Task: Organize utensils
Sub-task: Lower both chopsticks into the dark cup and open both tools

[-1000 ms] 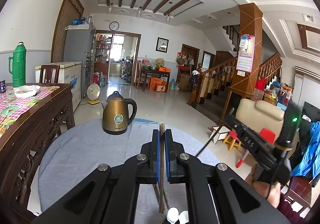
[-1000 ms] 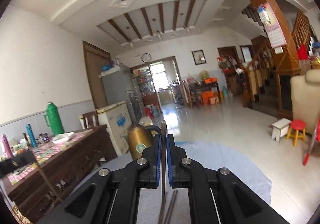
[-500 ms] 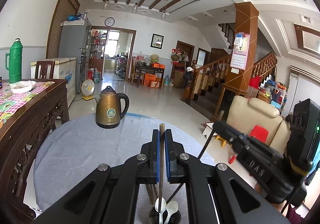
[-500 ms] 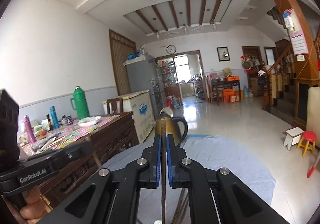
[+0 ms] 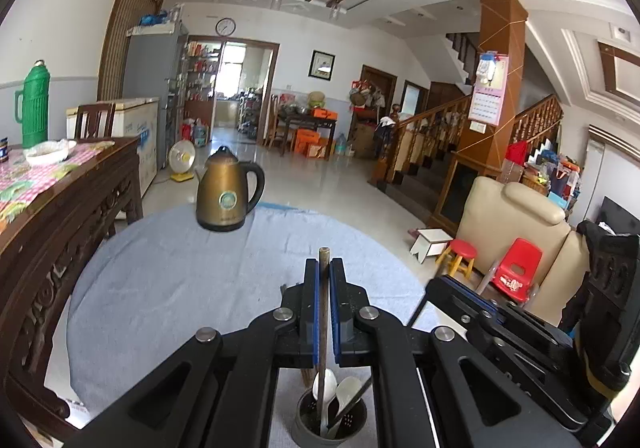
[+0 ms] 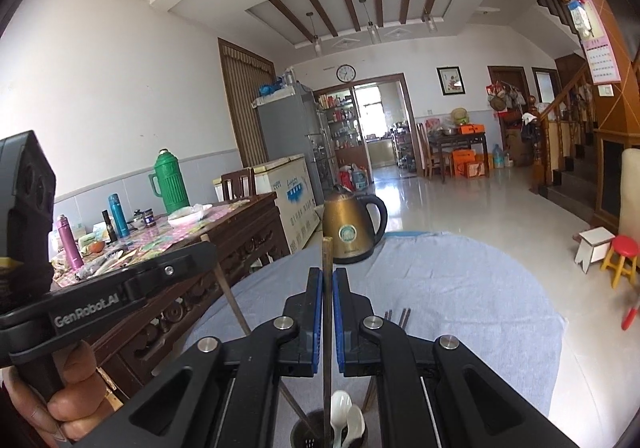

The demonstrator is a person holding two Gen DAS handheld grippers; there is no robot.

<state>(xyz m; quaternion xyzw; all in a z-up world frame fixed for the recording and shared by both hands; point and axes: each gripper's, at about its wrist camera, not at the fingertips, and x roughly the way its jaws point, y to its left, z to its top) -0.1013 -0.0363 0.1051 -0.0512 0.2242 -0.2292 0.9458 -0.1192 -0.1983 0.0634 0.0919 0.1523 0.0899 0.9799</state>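
Now two chopsticks being lowered into holder (image 5: pixel 329 424). Left gripper (image 5: pixel 324 298) clamped on chopstick (image 5: pixel 323 312), tip already inside holder beside spoons (image 5: pixel 338 394). Right gripper (image 6: pixel 327 306) clamped on second chopstick (image 6: pixel 327 288) above holder. Sticks being kept upright; release being delayed until tips bottom out.

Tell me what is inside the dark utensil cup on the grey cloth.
The dark perforated utensil cup holds two white spoons and the lower end of the brown chopstick gripped by the left claw. The cup's bottom is hidden.
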